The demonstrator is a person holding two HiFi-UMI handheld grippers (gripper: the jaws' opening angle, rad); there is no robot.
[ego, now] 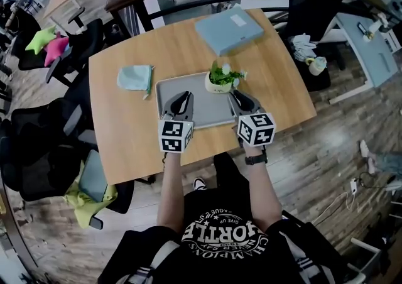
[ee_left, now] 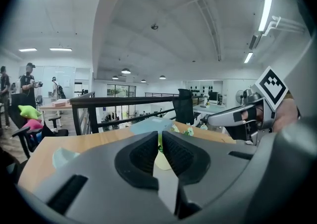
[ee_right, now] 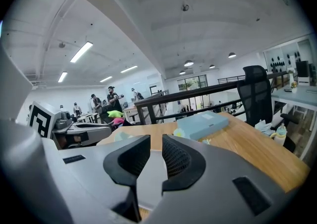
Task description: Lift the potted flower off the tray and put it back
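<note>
Head view shows the potted flower [ego: 220, 79] (cream pot, green leaves) upright on the tray [ego: 207, 114]; left gripper [ego: 182, 98] clenched, right gripper [ego: 238, 95] slightly parted.

Potted flower [ego: 220, 81] upright on grey tray [ego: 210, 110].

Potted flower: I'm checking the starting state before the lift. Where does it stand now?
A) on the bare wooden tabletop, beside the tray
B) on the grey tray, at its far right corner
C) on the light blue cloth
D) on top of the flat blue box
B: the head view shows the potted flower standing upright on the grey tray, at the tray's far right corner.
</note>
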